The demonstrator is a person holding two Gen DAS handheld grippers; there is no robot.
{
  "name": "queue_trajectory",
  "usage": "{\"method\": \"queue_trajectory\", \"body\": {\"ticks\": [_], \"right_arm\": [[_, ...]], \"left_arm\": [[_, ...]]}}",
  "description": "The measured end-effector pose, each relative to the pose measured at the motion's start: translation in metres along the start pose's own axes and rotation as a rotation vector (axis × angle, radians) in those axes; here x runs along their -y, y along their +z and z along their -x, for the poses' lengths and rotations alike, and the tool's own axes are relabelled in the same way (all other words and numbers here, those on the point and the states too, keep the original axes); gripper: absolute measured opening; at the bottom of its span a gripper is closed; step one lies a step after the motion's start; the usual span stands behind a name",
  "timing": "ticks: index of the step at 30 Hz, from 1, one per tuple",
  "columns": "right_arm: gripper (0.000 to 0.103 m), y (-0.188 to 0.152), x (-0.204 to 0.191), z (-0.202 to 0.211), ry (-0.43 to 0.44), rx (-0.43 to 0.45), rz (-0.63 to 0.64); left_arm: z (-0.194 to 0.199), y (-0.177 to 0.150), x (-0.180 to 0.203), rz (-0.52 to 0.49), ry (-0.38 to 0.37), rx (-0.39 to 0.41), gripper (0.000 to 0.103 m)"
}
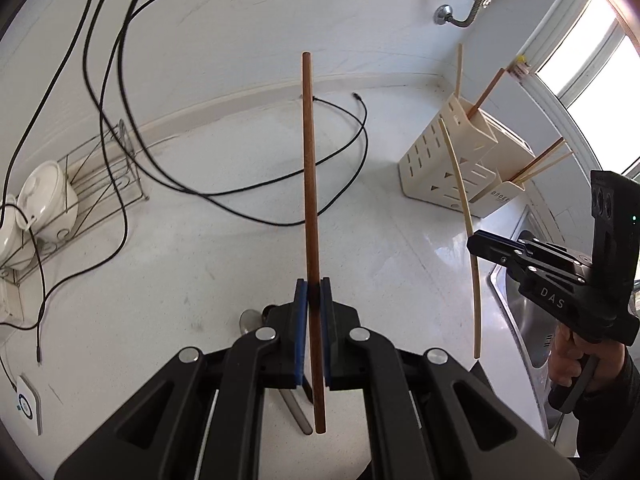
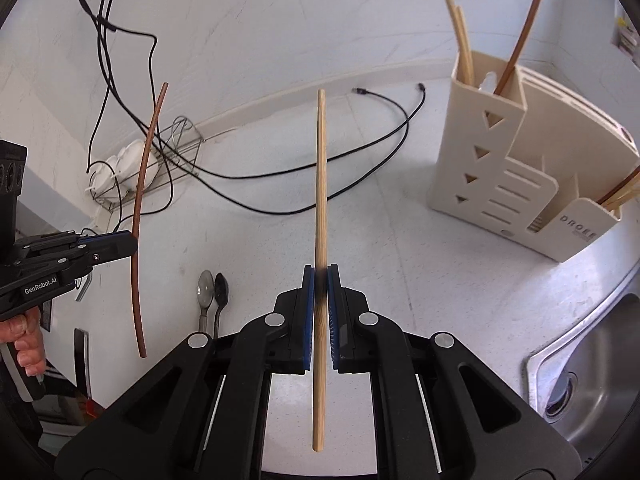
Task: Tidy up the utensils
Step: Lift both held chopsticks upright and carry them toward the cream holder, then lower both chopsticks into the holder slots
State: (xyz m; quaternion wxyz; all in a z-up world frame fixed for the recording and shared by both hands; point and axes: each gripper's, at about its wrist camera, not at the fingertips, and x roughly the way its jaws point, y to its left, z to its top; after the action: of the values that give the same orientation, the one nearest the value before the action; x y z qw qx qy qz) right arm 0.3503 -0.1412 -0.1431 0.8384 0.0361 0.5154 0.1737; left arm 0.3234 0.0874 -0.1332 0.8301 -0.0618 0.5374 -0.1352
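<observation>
My left gripper [image 1: 314,294] is shut on a dark brown chopstick [image 1: 310,184], held upright above the white counter. In the right wrist view the same gripper [image 2: 132,246] and brown chopstick [image 2: 142,216] appear at the left. My right gripper [image 2: 321,280] is shut on a pale bamboo chopstick [image 2: 321,200]; the left wrist view shows it [image 1: 472,242] with the pale stick [image 1: 466,216] at the right. A cream utensil holder [image 2: 486,148] [image 1: 436,160] stands at the back right with several chopsticks in its compartments. Two spoons [image 2: 212,292] lie on the counter below.
Black cables [image 1: 224,196] loop across the counter and up the wall. A wire rack with white bowls [image 1: 44,200] stands at the left. A steel sink [image 2: 592,364] lies at the right edge. A knife [image 2: 82,360] lies at the lower left.
</observation>
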Motion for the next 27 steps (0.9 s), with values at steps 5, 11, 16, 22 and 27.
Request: {"method": "queue_trajectory", "body": {"ticks": [5,11,16,22,27], "right_arm": [[0.006,0.017,0.018,0.031,-0.034,0.09,-0.019],[0.006,0.033,0.036,0.06,-0.078,0.176,-0.027],[0.006,0.047,0.056,0.082,-0.121,0.238,-0.047],[0.006,0.062,0.086,0.106,-0.169,0.338,-0.076],[0.006,0.071,0.109,0.123,-0.204,0.453,-0.103]], "left_arm": [[0.007,0.033,0.038,-0.095,-0.007,0.079,0.006],[0.013,0.069,0.085,-0.171,-0.061,0.167,0.006],[0.011,0.097,0.119,-0.225,-0.11,0.221,0.006],[0.012,0.126,0.153,-0.244,-0.163,0.314,0.006],[0.01,0.14,0.18,-0.295,-0.171,0.413,0.006]]}}
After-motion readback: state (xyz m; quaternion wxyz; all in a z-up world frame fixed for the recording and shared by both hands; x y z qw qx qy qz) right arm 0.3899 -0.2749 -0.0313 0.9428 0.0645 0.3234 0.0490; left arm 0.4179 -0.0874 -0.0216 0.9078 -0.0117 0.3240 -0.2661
